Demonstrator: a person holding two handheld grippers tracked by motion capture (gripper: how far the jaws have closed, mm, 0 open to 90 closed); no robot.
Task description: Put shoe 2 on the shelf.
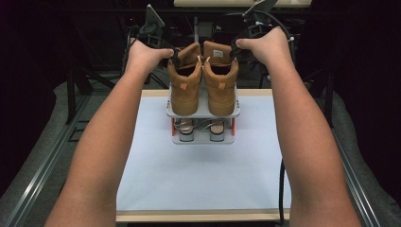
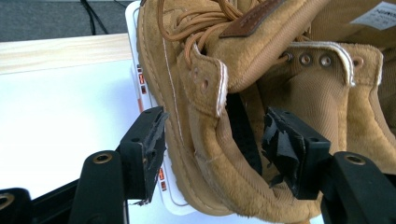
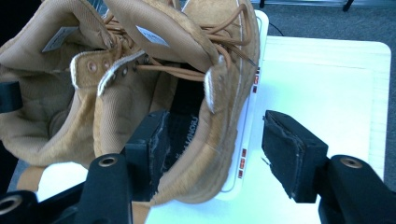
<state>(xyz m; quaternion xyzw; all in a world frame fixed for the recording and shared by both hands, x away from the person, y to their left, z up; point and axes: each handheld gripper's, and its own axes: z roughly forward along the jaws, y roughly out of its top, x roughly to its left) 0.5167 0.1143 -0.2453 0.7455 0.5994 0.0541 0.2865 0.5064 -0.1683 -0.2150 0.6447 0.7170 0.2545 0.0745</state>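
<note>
Left gripper [image 2: 212, 154]: jaws spread astride left boot's [image 2: 243, 116] collar, not pinching | right gripper [image 3: 215, 154]: jaws spread astride right boot's [image 3: 154, 93] collar | boots atop rack [image 1: 203, 113] on bench [image 1: 198, 175].

A two-tier rack [image 1: 203, 113] stood toward the far end of the tabletop [image 1: 198, 175]. Two boots sat side by side on its upper tier, the left boot [image 1: 184, 80] just beside the right boot [image 1: 220, 78]; smaller footwear [image 1: 202, 128] lay on the tier beneath.

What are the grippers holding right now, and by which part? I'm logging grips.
Nothing. The left gripper and the right gripper are open, each straddling a boot collar without pressing it; both boots stand on the rack.
</note>
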